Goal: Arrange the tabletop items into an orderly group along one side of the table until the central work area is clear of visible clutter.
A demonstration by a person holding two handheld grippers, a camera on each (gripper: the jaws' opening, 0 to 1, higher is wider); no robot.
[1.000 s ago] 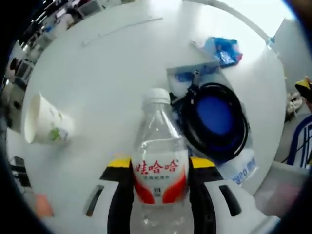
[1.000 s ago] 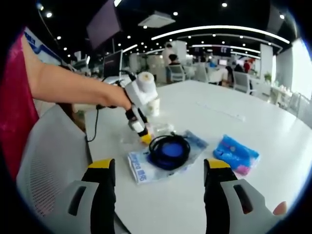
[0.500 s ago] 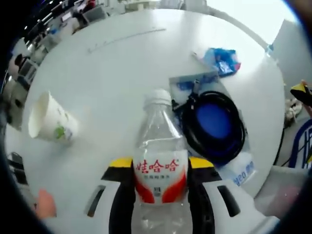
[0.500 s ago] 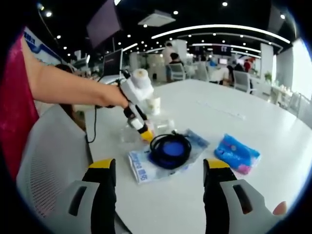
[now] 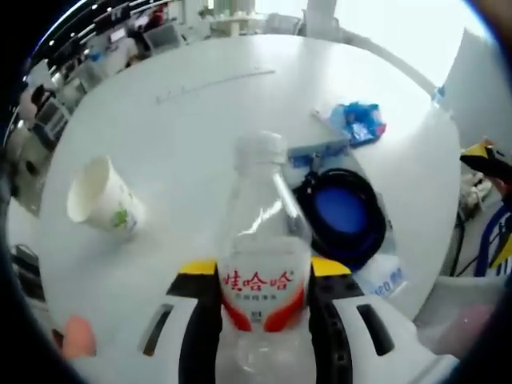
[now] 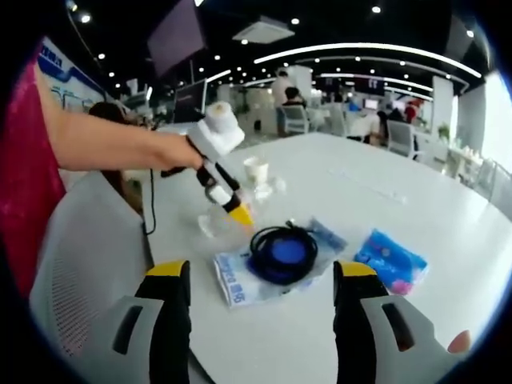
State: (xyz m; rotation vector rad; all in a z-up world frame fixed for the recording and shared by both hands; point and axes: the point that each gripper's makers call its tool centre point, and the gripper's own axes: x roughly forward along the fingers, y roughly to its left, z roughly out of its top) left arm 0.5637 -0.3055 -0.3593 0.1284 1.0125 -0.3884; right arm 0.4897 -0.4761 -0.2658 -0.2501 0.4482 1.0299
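A clear water bottle (image 5: 262, 264) with a red label and white cap stands between the jaws of my left gripper (image 5: 264, 270), which is shut on it. From the right gripper view, a person's hand holds that left gripper (image 6: 226, 196) over the table's near side, with the bottle (image 6: 224, 226) under its yellow tip. My right gripper (image 6: 258, 272) hangs open above the table edge with nothing in it. A paper cup (image 5: 104, 198) lies on its side. A black cable coil around a blue disc (image 5: 340, 214) rests on a plastic packet. A blue packet (image 5: 358, 122) lies beyond it.
The round white table (image 5: 200, 112) has bare room at its far middle. A grey chair (image 6: 76, 296) stands at the near edge, left of my right gripper. The cup (image 6: 256, 170), coil (image 6: 282, 250) and blue packet (image 6: 392, 260) sit in the table's near half.
My left gripper has risen with the bottle, so the table's items look smaller and farther off. The right gripper has stayed open in place.
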